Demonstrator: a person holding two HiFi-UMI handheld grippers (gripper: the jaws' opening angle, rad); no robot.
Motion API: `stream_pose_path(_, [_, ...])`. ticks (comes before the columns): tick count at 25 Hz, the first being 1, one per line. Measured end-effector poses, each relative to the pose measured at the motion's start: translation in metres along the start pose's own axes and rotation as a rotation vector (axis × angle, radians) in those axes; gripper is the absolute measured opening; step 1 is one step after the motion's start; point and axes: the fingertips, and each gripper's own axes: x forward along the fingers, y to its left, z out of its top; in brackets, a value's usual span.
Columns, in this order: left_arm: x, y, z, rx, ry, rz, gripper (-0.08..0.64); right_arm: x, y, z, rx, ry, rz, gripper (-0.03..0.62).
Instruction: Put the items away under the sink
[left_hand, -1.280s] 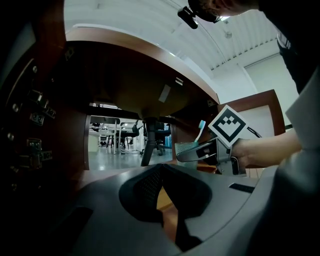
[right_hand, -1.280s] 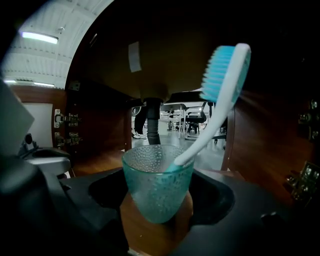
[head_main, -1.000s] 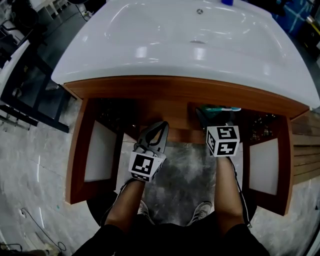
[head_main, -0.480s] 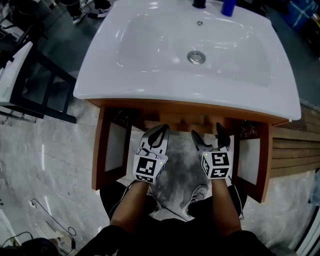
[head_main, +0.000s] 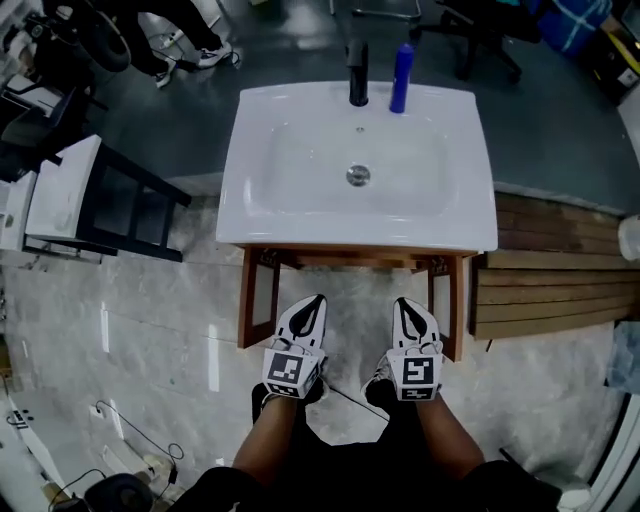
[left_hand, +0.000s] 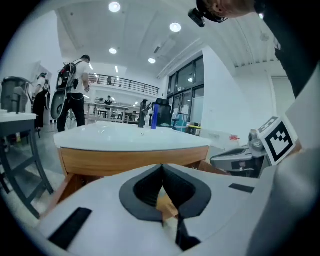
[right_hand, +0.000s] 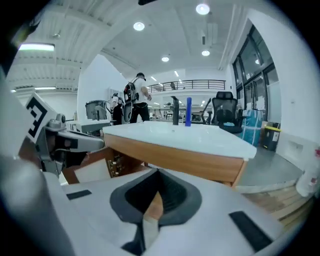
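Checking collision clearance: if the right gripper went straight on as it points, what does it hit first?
Likely the wooden cabinet under the sink, about at its top rail, though depth is unclear. The right gripper has just closed its jaws, empty; nothing lies between.

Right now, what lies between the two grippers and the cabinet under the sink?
Only bare marbled floor, seen in the head view. The left gripper and right gripper hang before the cabinet, flanked by its open doors.

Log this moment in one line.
left claw: shut, empty | right claw: just closed, empty | doors: open | bottle: on sink
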Motion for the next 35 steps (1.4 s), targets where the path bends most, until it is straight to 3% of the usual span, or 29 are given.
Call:
stream_pose_path(6, [-0.043, -0.044, 0.076, -0.016, 0.033, -0.004, 0.020, -0.077, 0.008, 0.076, -0.012, -0.032, 0.077, 0.018])
stream_pose_path(11, [-0.050, -0.066, 0.149, 0.006, -0.064, -0.004, 0.020, -0.101, -0.003, 0.142, -0.056, -0.129, 0.099, 0.018])
stream_pose_path(14, [-0.053, -0.082, 0.166, 0.026, -0.098, -0.004, 0.018, -0.111, -0.021, 0.173, -0.052, -0.186, 0.075, 0.020])
stream_pose_path(18, [-0.053, -0.096, 0.179, 0.045, -0.128, -0.010, 0.019, -0.117, -0.049, 0.208, -0.124, -0.262, 0.037, 0.020])
stream_pose_path(29, [-0.061, -0.104, 0.195, 0.078, -0.154, 0.027, 0.020, -0.131, -0.063, 0.191, -0.083, -0.249, 0.044, 0.018])
stream_pose_path(35, [-0.058, -0.098, 0.196, 0.083, -0.149, 0.026, 0.019, -0.123, -0.067, 0.206, -0.087, -0.273, 0.032, 0.019])
